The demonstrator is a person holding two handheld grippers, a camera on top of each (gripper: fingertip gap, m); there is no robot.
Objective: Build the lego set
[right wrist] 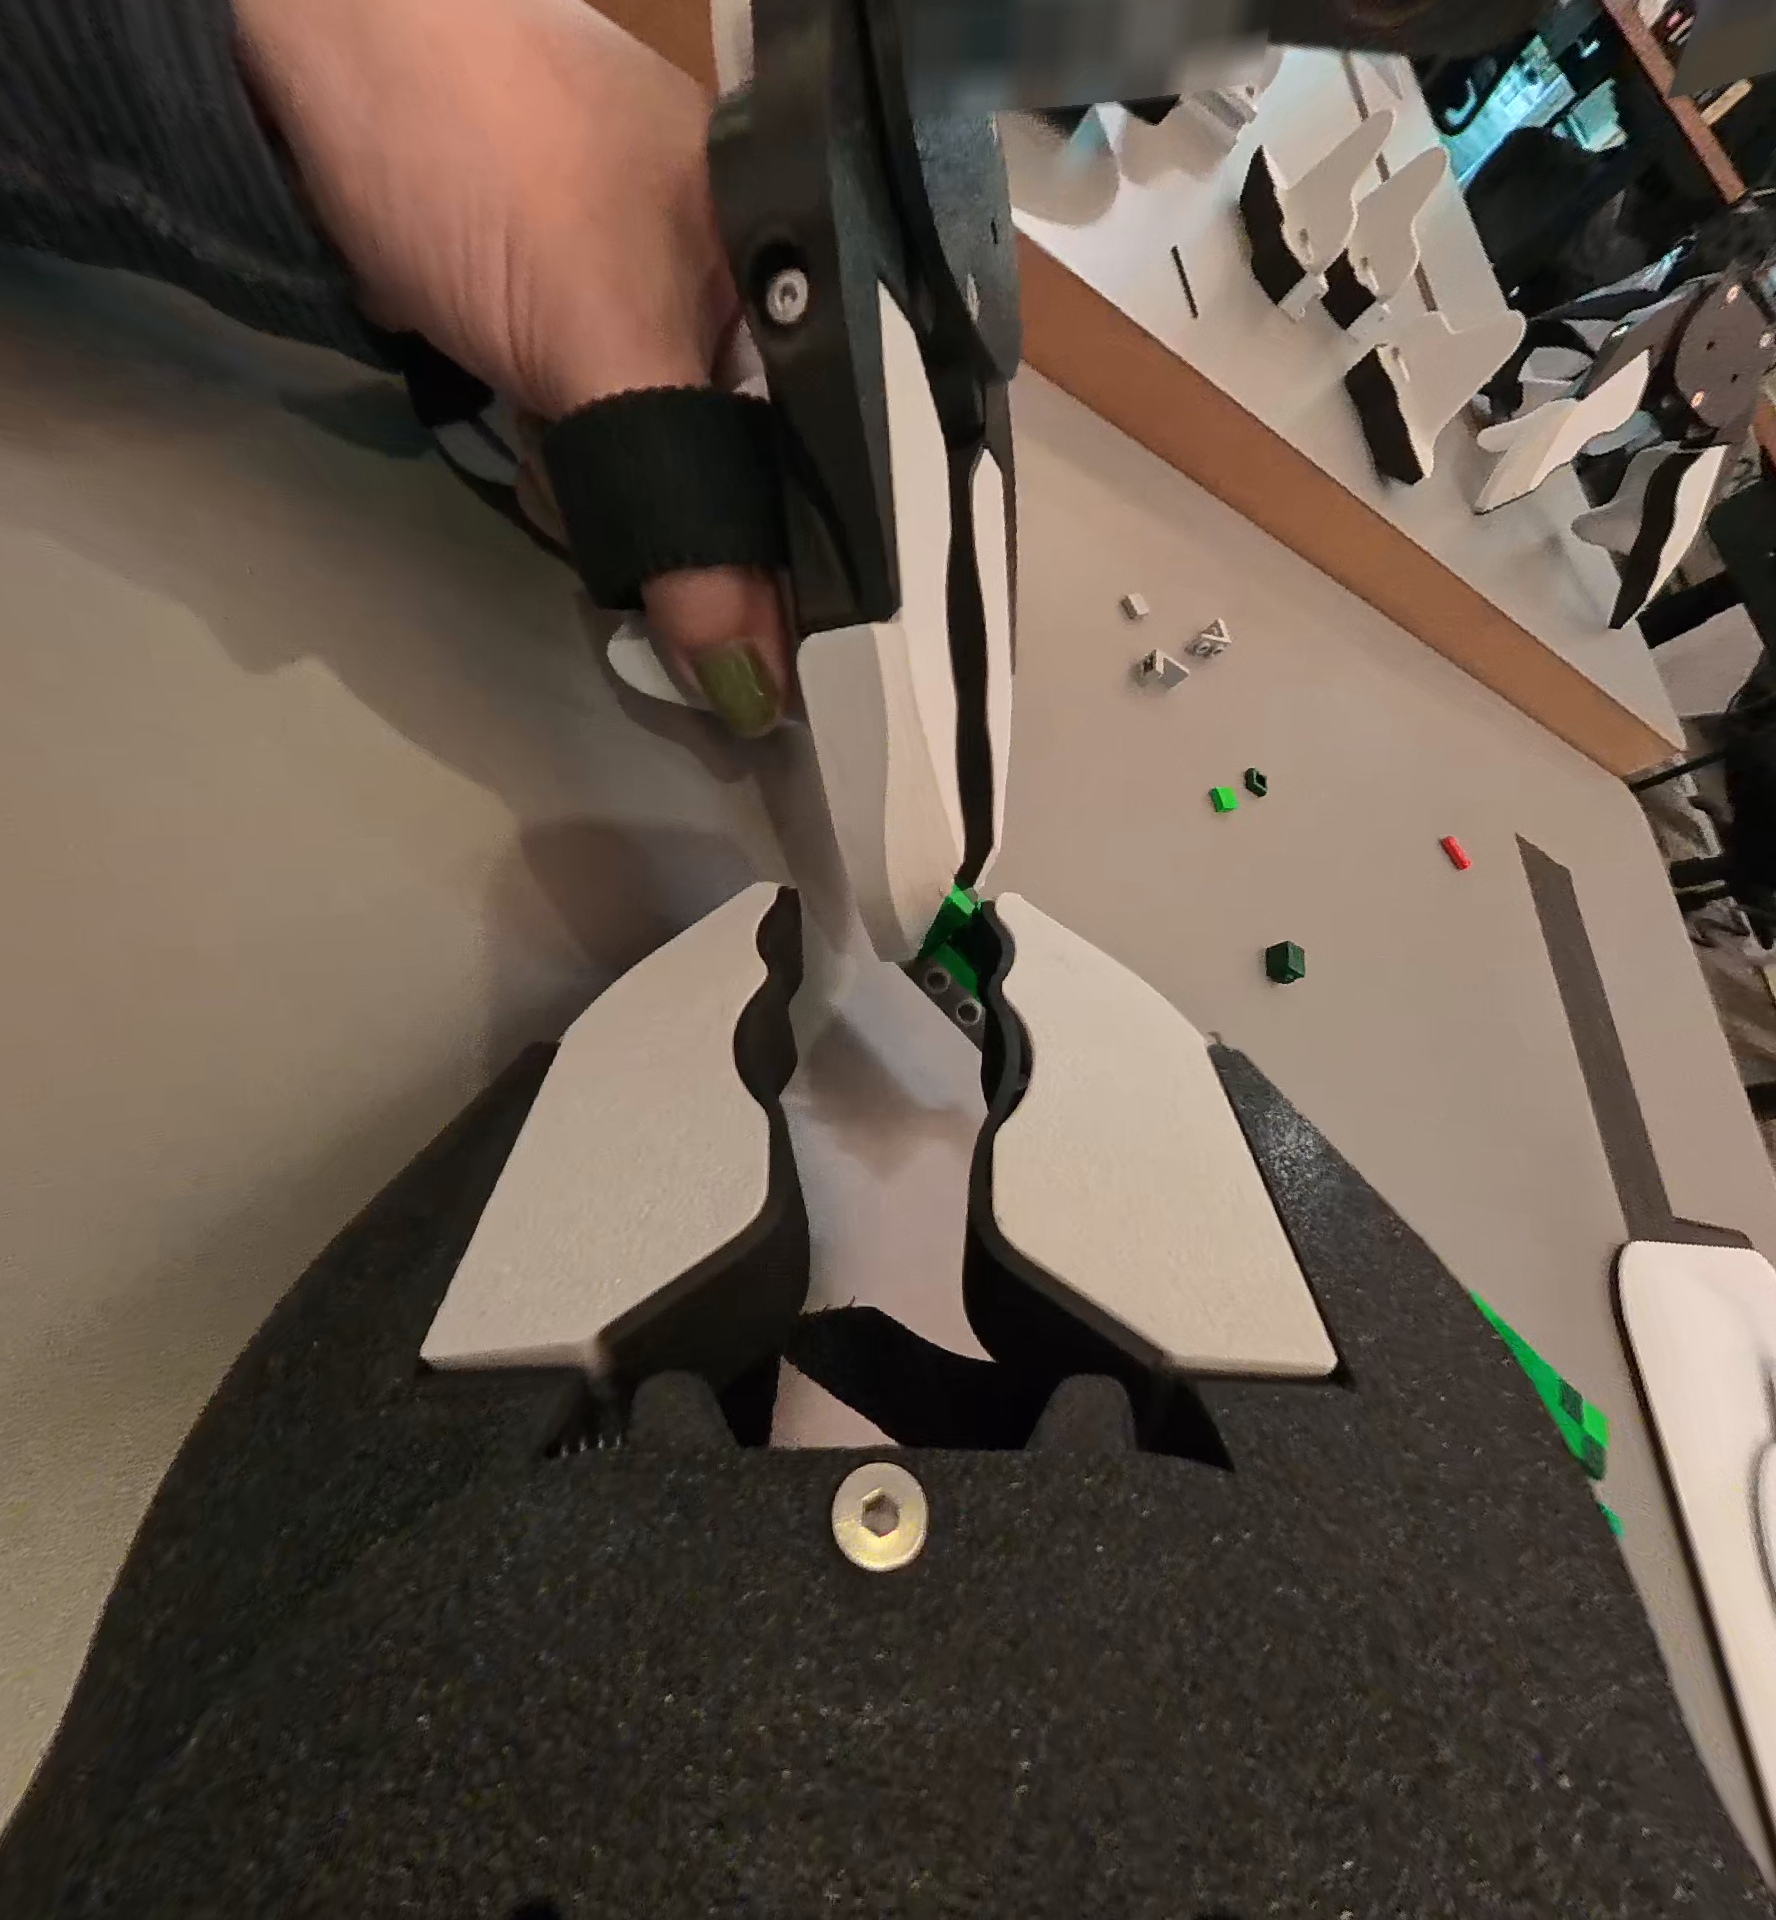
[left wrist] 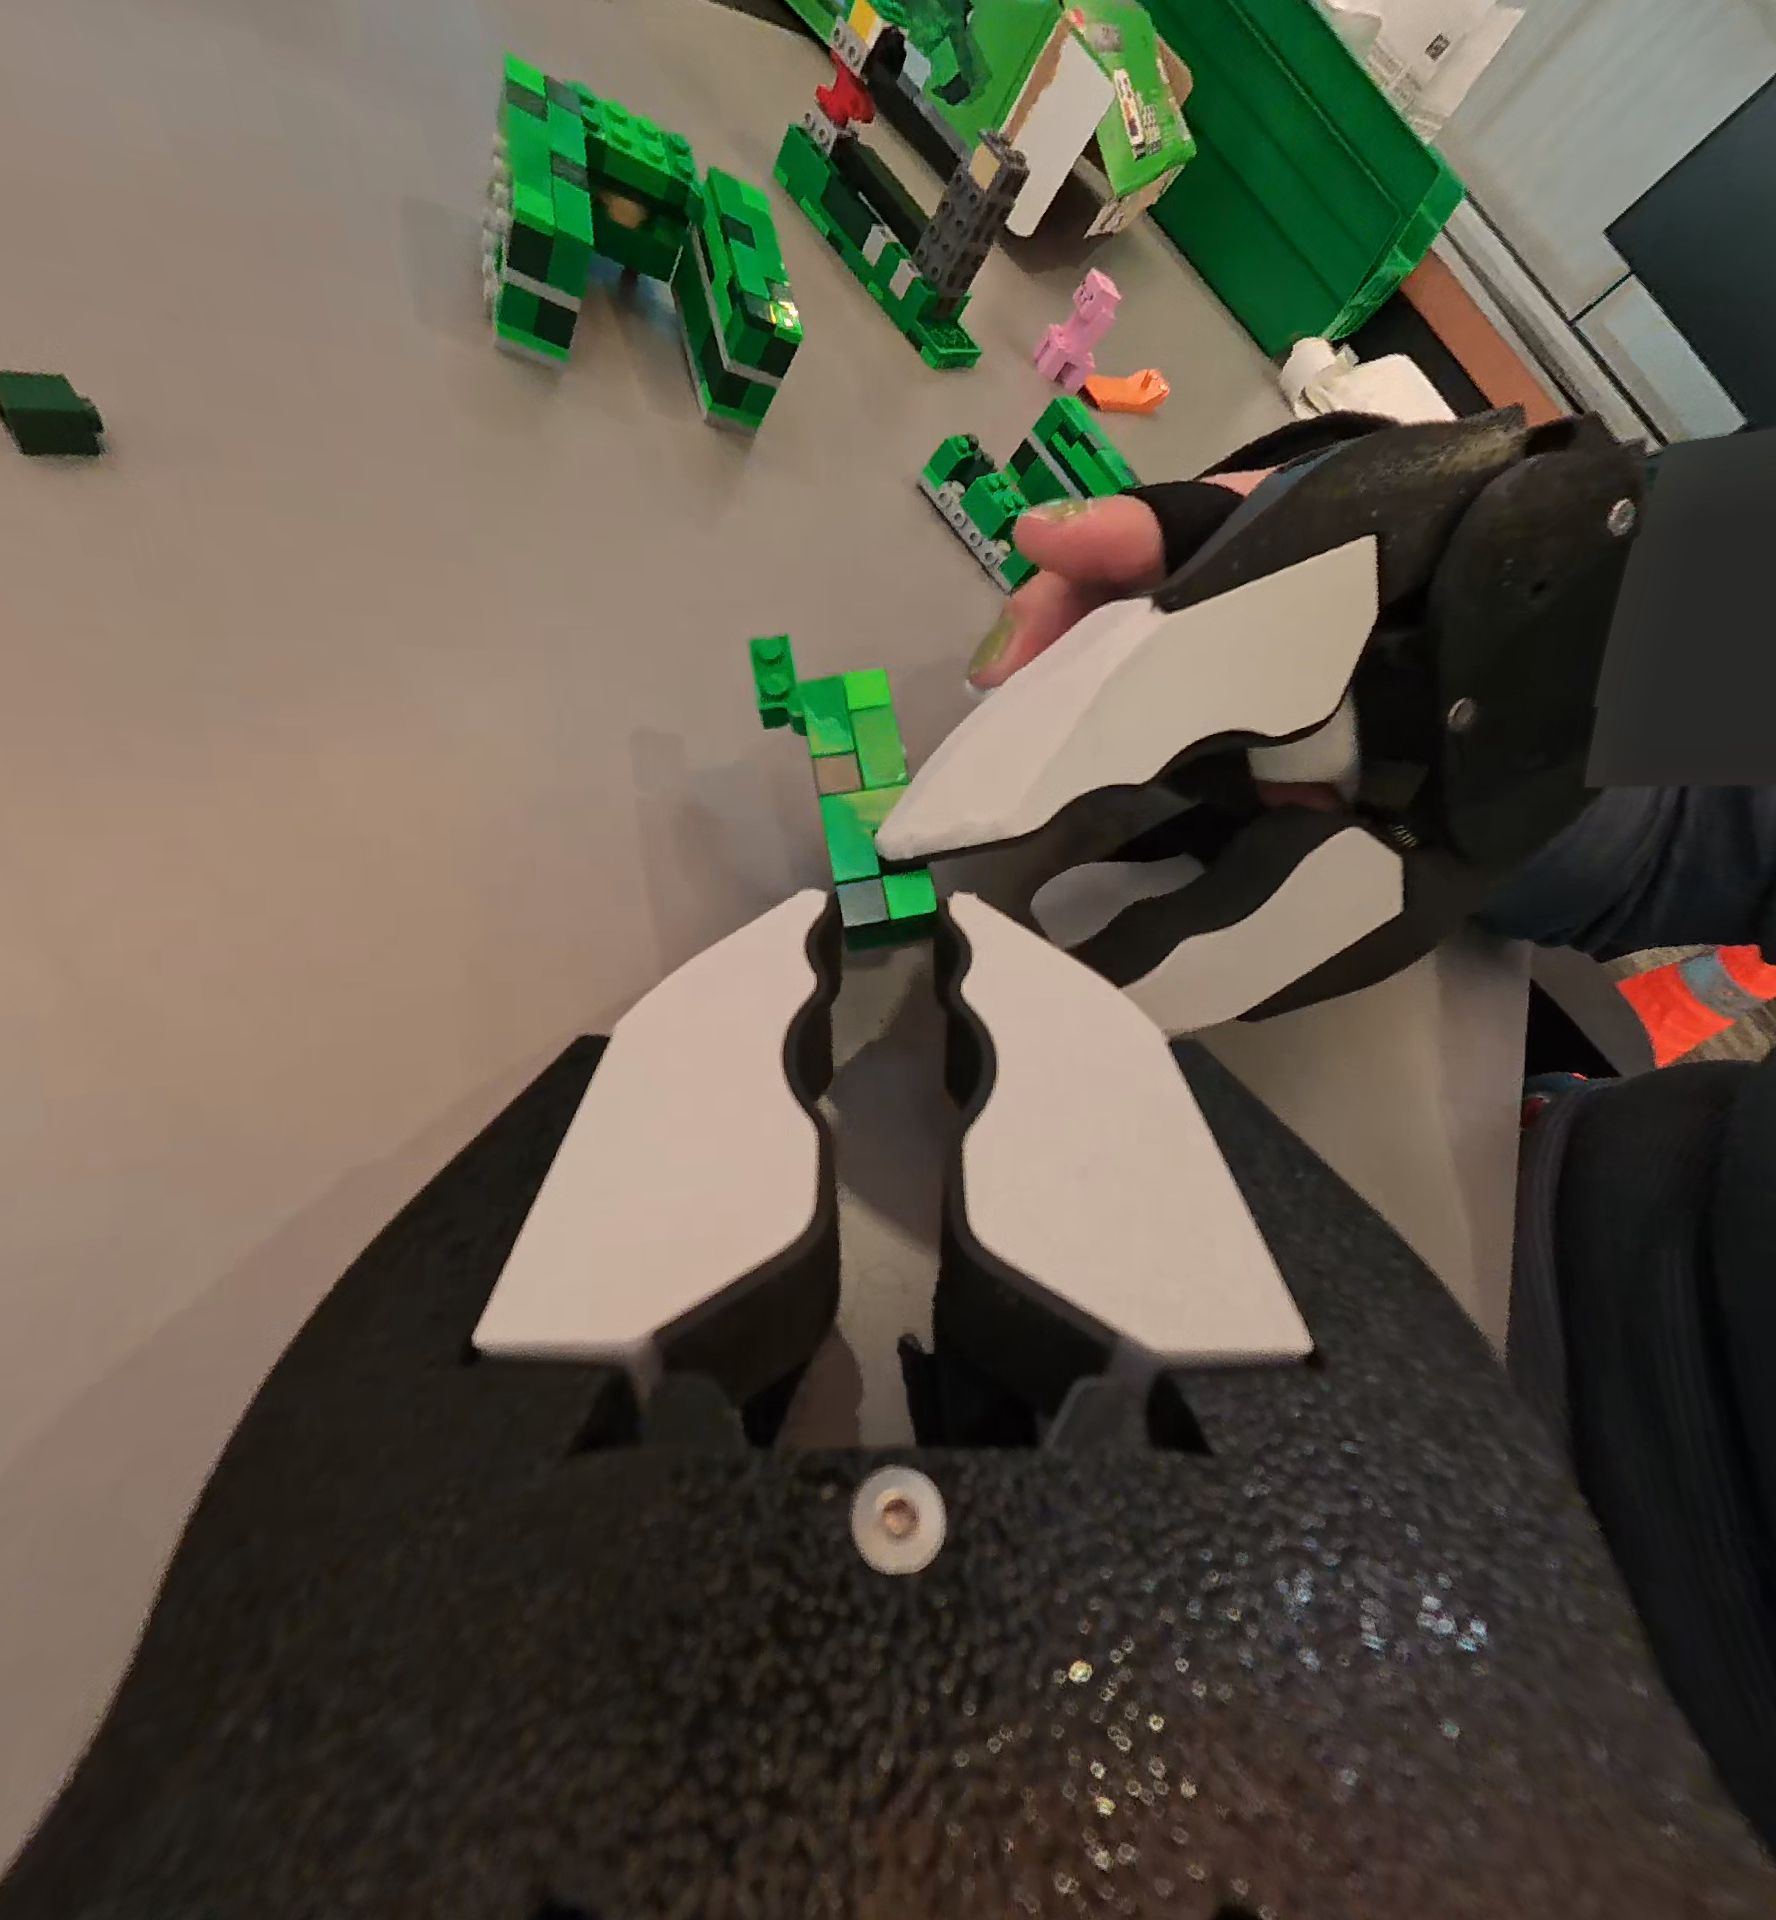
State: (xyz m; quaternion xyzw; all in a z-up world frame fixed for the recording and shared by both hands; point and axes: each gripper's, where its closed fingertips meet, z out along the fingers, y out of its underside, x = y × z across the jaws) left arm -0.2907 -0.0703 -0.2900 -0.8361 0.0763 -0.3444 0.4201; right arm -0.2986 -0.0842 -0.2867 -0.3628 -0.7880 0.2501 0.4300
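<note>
A long strip of green Lego tiles (left wrist: 853, 769) sticks out over the grey table (left wrist: 292, 727). My left gripper (left wrist: 889, 920) is shut on its near end. My right gripper (left wrist: 967, 883) comes in from the right, jaws open, with its upper fingertip (left wrist: 899, 836) touching the strip's side. In the right wrist view my right gripper (right wrist: 889, 909) straddles the left gripper (right wrist: 941, 904), which points down from above. Only a bit of the green strip (right wrist: 951, 925) shows there, against my right finger.
Green block builds (left wrist: 645, 239), a long green plate with a grey tower (left wrist: 884, 239), a pink pig (left wrist: 1076, 332), an orange piece (left wrist: 1128, 390), a small green assembly (left wrist: 1029, 488) and a dark green brick (left wrist: 42, 410) lie beyond. Loose bits (right wrist: 1284, 961) and a white tray (right wrist: 1746, 1507) lie right. The tips of both grippers are at nearly the same place.
</note>
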